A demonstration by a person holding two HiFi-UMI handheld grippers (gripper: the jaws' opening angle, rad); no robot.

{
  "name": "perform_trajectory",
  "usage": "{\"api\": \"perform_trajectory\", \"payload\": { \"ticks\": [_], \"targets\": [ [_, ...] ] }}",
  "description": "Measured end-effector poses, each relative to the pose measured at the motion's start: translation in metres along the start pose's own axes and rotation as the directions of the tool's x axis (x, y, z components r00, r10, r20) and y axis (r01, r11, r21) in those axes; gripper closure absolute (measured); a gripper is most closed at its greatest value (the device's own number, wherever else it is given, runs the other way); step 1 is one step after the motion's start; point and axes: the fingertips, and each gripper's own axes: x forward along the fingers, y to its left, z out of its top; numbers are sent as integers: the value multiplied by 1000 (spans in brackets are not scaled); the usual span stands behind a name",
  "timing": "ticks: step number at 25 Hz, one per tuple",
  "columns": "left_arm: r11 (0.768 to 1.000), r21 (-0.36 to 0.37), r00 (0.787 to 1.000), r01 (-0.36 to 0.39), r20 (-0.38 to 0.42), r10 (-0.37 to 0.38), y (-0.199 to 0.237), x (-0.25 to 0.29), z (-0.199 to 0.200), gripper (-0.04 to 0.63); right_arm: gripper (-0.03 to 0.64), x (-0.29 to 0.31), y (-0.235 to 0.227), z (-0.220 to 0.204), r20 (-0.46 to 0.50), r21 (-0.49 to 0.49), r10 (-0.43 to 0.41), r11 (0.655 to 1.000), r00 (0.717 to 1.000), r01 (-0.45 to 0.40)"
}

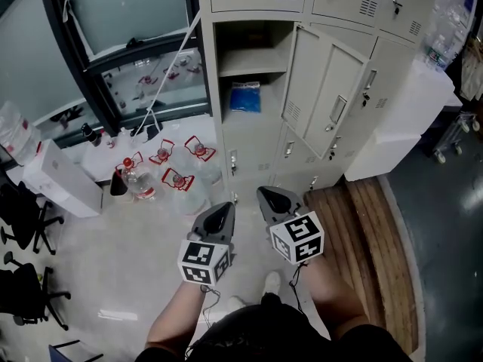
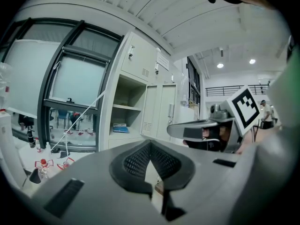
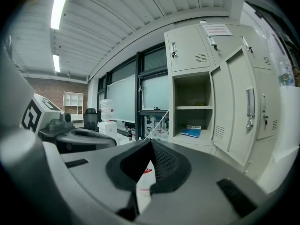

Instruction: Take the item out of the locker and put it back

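A blue flat item [image 1: 245, 96] lies on the lower shelf of the open locker compartment [image 1: 249, 62]; the compartment's door [image 1: 324, 100] is swung out to the right. The item also shows in the left gripper view [image 2: 121, 129] and in the right gripper view [image 3: 192, 132]. My left gripper [image 1: 224, 208] and right gripper [image 1: 266, 194] are side by side in front of the locker, well short of it and pointing toward it. Both have their jaws shut with nothing between them. From the left gripper [image 2: 150, 144] I see the right one beside it, and from the right gripper [image 3: 151, 143] the left one.
Several clear water jugs with red handles [image 1: 170, 168] stand on the floor left of the locker, beside a white box [image 1: 60, 176]. Office chairs [image 1: 23, 217] are at the far left. A wooden platform [image 1: 362, 225] and a large white box [image 1: 400, 119] lie to the right.
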Motion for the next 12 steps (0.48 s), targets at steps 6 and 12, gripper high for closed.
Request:
{"api": "perform_trajectory", "payload": {
  "ticks": [6, 12],
  "targets": [
    [1000, 4, 1000, 7, 2, -7, -3, -6, 0, 592, 617, -5, 5, 0, 4, 0, -4, 1000, 1000, 4],
    [1000, 4, 1000, 7, 0, -7, -4, -12, -1, 591, 617, -8, 11, 0, 4, -1, -5, 1000, 1000, 5]
  ]
}}
